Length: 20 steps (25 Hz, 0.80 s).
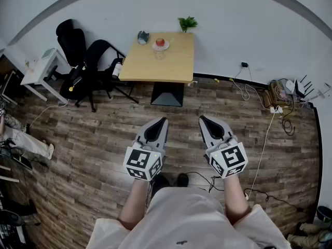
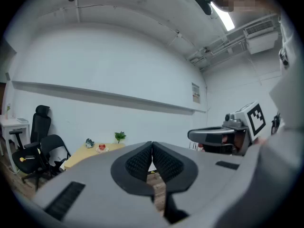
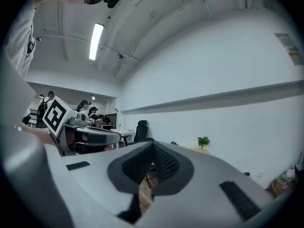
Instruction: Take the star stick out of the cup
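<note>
1. Over the wood floor (image 1: 93,139), well apart from the bench (image 1: 171,66), held the left hand-held gripper (image 1: 164,120) and the right hand-held gripper (image 1: 202,119) side by side, near each other but not touching, both tips aimed toward the bench.
2. Found the left hand-held gripper pressed together in its own view, with ribbed pads (image 2: 140,160) meeting at the tip and nothing pinched between them.
3. Found the right hand-held gripper pressed together as well, with pads (image 3: 137,163) in contact and nothing between them.
4. Saw at the far end of the bench, near the wall, a small plate (image 1: 160,46) carrying a red fruit (image 1: 160,42).
5. Made out just in front of that plate a small clear vessel, apparently the cup (image 1: 159,54), standing on the bench far from both tips; could not tell the star stick at that size.
6. Noted a dark object (image 1: 143,37) left of the plate and a green plant (image 1: 188,23) at the back edge.
7. Noted two black office chairs (image 1: 85,69) left of the bench, with a white side table (image 1: 39,69) beyond them.
8. Noted a tangle of cables (image 1: 282,95) and a power strip (image 1: 275,109) on the floor by the right wall.
9. Caught the right one's marker cube (image 2: 252,118) at the edge of the left gripper view, and the left one's (image 3: 56,114) in the right gripper view.
</note>
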{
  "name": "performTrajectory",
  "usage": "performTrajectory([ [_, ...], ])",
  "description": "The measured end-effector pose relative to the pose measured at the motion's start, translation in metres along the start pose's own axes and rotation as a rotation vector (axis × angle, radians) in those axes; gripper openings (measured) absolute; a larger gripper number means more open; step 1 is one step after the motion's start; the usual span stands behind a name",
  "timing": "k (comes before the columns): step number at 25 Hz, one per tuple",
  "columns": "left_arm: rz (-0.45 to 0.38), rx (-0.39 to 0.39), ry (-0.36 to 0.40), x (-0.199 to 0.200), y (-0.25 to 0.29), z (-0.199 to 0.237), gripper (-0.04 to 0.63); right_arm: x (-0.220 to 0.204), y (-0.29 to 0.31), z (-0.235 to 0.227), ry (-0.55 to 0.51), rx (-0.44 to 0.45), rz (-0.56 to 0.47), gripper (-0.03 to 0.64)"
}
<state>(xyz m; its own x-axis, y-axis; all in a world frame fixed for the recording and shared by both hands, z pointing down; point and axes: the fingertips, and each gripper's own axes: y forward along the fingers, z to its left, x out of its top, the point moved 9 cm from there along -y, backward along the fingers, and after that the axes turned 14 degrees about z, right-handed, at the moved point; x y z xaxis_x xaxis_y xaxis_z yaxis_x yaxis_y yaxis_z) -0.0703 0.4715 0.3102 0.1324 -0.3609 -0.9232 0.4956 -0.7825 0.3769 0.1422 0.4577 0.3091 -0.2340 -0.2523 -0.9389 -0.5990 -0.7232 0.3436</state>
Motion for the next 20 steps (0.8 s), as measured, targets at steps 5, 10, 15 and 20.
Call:
performTrajectory([
  [5,-0.003,0.006,0.003,0.0,0.007,-0.009,0.011,-0.003,-0.004,-0.009,-0.018,0.002,0.006,0.0],
  [10,0.001,0.003,-0.009,-0.003,0.009,-0.014,0.011,-0.008,-0.009,-0.011,0.003,0.0,-0.006,0.0],
  [15,0.002,0.0,-0.005,-0.004,0.014,-0.018,0.012,-0.019,-0.008,-0.014,0.012,0.027,0.004,0.0],
  [20,0.016,0.005,-0.006,-0.006,0.016,-0.014,0.012,-0.021,-0.002,-0.02,0.022,0.026,0.018,0.0],
])
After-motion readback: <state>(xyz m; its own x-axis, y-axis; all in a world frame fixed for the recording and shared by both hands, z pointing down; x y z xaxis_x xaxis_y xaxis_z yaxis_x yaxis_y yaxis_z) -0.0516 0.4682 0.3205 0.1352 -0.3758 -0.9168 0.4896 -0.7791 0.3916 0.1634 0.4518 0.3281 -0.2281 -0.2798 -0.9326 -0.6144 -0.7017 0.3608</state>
